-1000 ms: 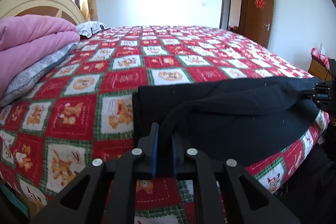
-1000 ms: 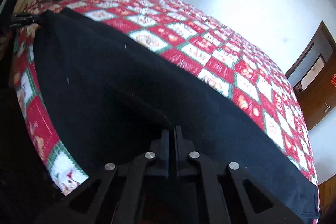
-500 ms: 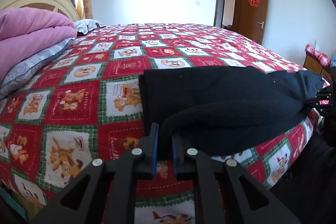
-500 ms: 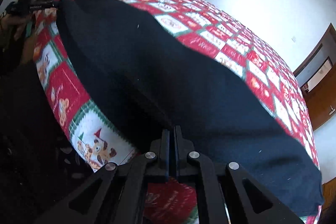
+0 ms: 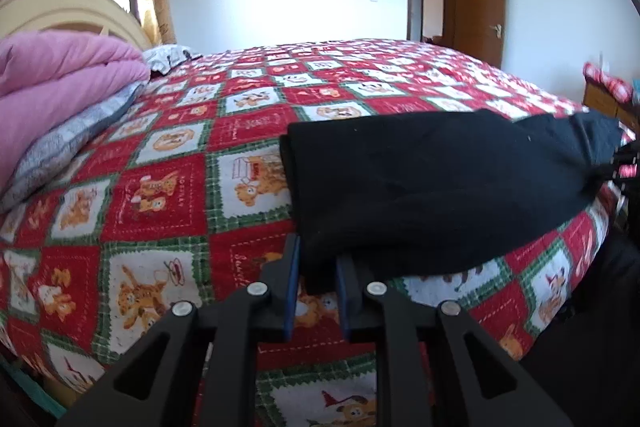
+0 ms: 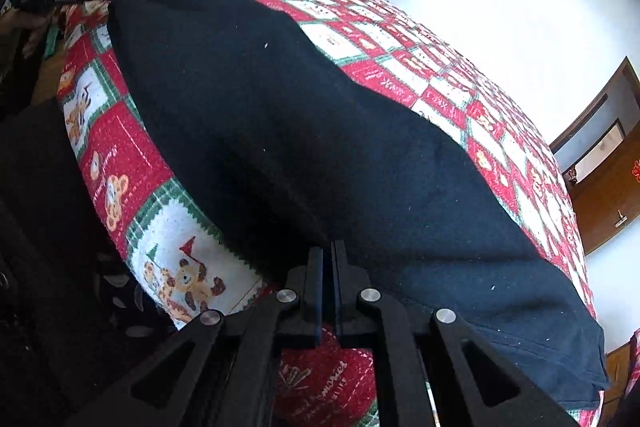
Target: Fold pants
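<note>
One pair of black pants folded along the near edge of the quilted bed. Two grippers: left gripper and right gripper, each clenched on a pants corner.

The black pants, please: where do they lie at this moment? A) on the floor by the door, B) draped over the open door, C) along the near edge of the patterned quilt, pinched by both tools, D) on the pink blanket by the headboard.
C: the black pants stretch along the quilt edge, with the left tool and right tool each clamped on the fabric.
</note>
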`<state>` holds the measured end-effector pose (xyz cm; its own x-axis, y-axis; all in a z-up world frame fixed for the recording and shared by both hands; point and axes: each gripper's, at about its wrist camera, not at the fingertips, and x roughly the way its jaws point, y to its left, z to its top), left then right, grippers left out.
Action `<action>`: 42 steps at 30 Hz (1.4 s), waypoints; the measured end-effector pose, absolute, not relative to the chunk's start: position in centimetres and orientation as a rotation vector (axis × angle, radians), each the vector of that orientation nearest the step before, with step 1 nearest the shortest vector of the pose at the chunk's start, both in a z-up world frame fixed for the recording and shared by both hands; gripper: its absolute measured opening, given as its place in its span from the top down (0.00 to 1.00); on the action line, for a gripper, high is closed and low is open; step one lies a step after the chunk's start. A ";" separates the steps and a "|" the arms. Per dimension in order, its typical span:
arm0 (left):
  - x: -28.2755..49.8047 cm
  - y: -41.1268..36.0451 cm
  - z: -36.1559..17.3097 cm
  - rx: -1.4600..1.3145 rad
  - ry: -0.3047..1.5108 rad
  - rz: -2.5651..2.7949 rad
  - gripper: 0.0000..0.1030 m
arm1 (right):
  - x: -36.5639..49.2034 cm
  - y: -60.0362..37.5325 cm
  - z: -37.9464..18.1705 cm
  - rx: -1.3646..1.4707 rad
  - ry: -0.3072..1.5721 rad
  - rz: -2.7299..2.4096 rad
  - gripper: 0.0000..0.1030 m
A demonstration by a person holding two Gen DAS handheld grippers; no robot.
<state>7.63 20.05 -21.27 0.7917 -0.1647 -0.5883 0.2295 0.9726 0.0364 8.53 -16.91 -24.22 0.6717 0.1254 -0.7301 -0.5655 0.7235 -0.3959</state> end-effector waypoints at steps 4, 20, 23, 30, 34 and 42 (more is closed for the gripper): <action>7.4 20.7 -21.3 0.085 0.625 -0.233 0.81 | 8.2 -17.3 -24.3 -0.655 0.762 0.438 0.97; 6.4 21.4 -16.4 -0.052 0.484 -0.220 0.81 | 7.9 -17.2 -25.0 -0.628 0.768 0.435 0.96; 6.9 17.5 -15.8 -0.033 0.501 -0.302 0.77 | 8.4 -18.1 -24.0 -0.569 0.790 0.450 0.93; 8.7 6.6 -15.9 0.021 0.570 -0.538 0.59 | 9.3 -24.2 -21.1 -0.331 0.820 0.402 0.92; 9.5 0.2 -15.6 0.046 0.573 -0.669 0.46 | 10.1 -31.2 -19.0 -0.076 0.806 0.311 0.54; 9.1 -11.5 -15.7 0.206 0.601 -0.861 0.46 | 10.9 -43.5 -16.6 0.248 0.736 -0.045 0.47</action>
<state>9.11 -11.53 -15.66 0.4993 -0.6497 -0.5732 0.7620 0.6442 -0.0664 10.88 -43.52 -16.62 0.7419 0.0458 -0.6690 0.1279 0.9697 0.2083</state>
